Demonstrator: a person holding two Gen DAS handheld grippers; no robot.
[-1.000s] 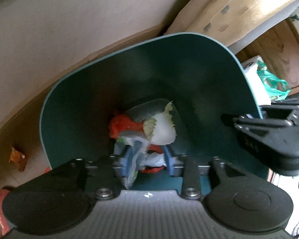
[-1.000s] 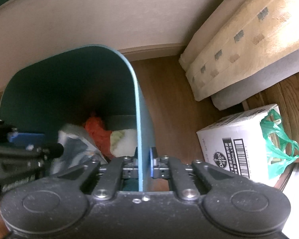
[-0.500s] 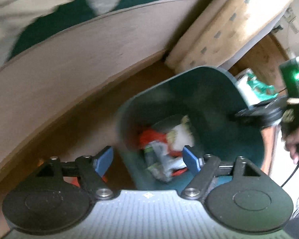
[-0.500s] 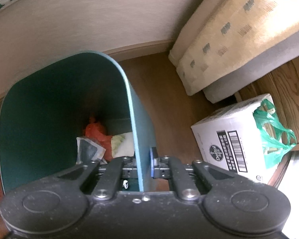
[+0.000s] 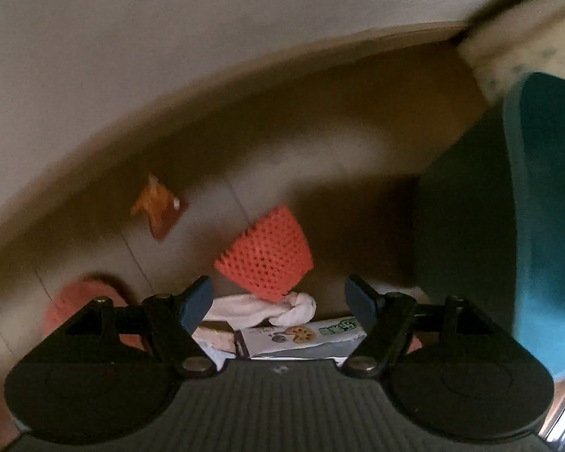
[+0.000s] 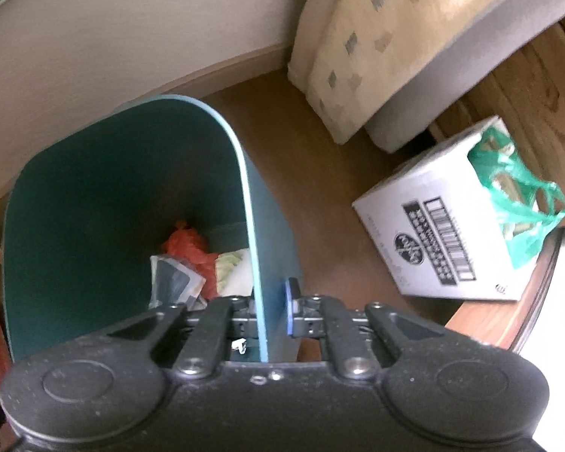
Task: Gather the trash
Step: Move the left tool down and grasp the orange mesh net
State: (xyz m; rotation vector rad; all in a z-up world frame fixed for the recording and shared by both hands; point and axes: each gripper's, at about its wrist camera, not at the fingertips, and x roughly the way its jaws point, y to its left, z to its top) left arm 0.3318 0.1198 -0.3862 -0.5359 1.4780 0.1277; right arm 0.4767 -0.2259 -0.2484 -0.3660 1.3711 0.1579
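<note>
My left gripper [image 5: 278, 293] is open and points down at litter on the brown floor. Between its fingers lie an orange-red mesh sleeve [image 5: 265, 254], a crumpled white tissue [image 5: 301, 307] and a printed packet [image 5: 305, 335], none of them gripped. An orange wrapper [image 5: 160, 207] lies farther off to the left. The teal bin [image 5: 546, 226] stands to the right. My right gripper [image 6: 273, 301] is shut on the bin's wall [image 6: 258, 263] at its rim. Inside the bin lie red plastic [image 6: 186, 243], a silvery wrapper [image 6: 175, 278] and pale paper [image 6: 233, 269].
A white cardboard box [image 6: 444, 226] with a green plastic bag [image 6: 523, 203] stands on the floor right of the bin. A beige patterned mattress [image 6: 395, 37] leans in the corner. The pale wall [image 5: 169, 56] runs behind. Another blurred red thing [image 5: 83, 301] lies at the left finger.
My left gripper let go of the crumpled wrapper inside the bin, opened wide, then moved left and down over the floor litter. My right gripper kept its hold on the bin's wall.
</note>
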